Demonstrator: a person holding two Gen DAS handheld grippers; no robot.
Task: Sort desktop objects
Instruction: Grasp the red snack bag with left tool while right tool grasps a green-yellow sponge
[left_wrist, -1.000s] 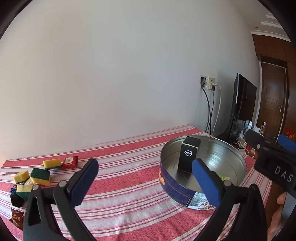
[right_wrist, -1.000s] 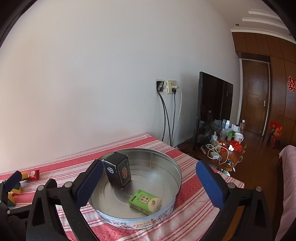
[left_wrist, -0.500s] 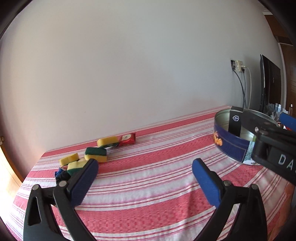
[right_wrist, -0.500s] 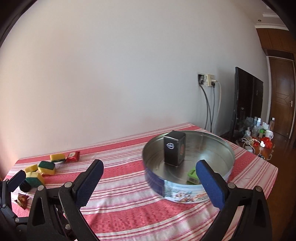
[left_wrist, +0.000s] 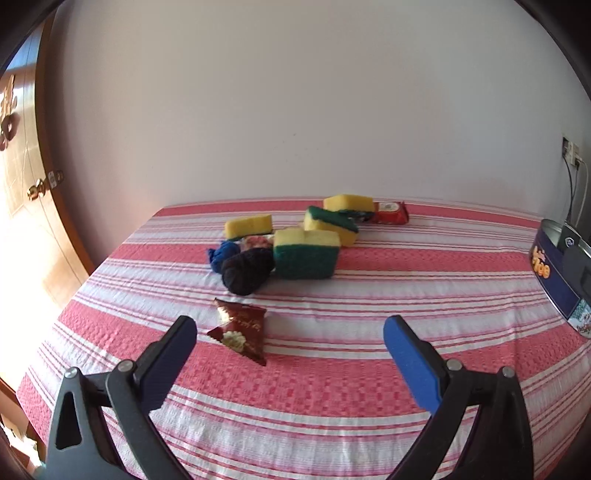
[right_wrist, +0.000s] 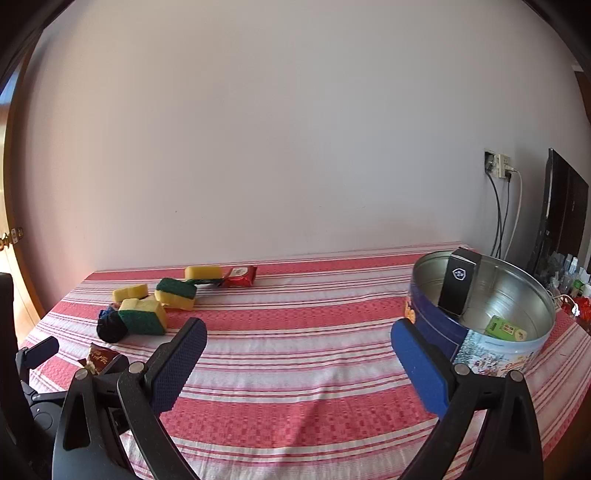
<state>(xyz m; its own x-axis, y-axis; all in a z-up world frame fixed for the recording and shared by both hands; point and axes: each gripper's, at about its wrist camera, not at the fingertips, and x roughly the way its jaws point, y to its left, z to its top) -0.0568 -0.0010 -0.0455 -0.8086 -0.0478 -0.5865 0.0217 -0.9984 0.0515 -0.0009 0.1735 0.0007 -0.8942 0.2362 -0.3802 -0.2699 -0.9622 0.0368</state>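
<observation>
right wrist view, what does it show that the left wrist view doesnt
Only the right wrist view looks inside the round metal tin: a black box standing upright and a green packet on its floor. It also shows the dark flat screen.

Only the left wrist view shows the whole dark red triangular snack packet ahead of the open left gripper, plus the brass door handle.

Both show the red-striped tablecloth, the yellow-green sponges and the red wrapped packet.
</observation>
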